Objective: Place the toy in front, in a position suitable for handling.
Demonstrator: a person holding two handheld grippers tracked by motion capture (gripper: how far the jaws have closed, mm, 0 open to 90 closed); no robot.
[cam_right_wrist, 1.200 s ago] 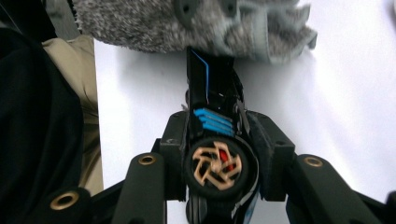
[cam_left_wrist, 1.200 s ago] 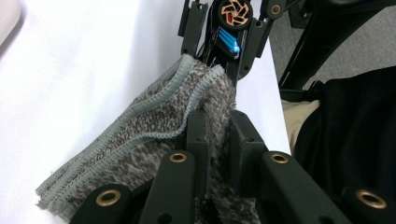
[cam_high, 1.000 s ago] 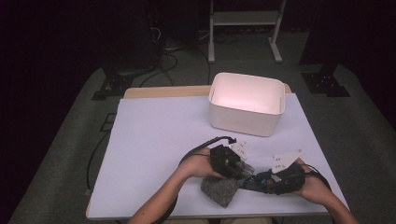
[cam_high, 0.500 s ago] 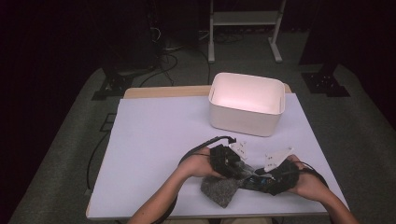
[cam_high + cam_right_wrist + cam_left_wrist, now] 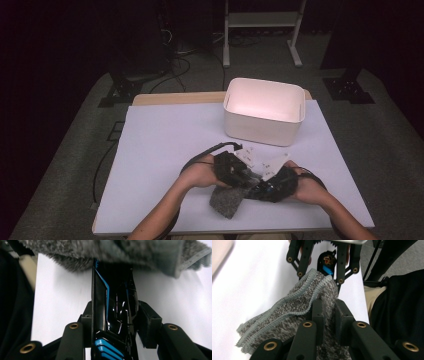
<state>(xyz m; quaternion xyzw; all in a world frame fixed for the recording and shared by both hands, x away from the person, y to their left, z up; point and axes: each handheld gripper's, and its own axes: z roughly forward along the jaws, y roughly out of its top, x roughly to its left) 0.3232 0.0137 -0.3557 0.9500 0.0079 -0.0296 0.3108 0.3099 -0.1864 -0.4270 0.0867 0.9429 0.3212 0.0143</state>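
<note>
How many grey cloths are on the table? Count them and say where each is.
1. The grey cloth lies at the near edge of the table, pinched in the left gripper, just before the right gripper. Its folds could hide another.

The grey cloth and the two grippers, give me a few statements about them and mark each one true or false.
1. The left gripper is shut on the grey cloth. True.
2. The right gripper has nothing between its jaws. False: a glossy black and blue object sits between them, and the jaws have just been closing.
3. The white bin stands on the table, farther from the person than the two hands. True.
4. The grey cloth lies inside the white bin. False: it is down at the near edge of the table, between the hands.
5. The cloth has a stitched, lighter grey edge. True.
</note>
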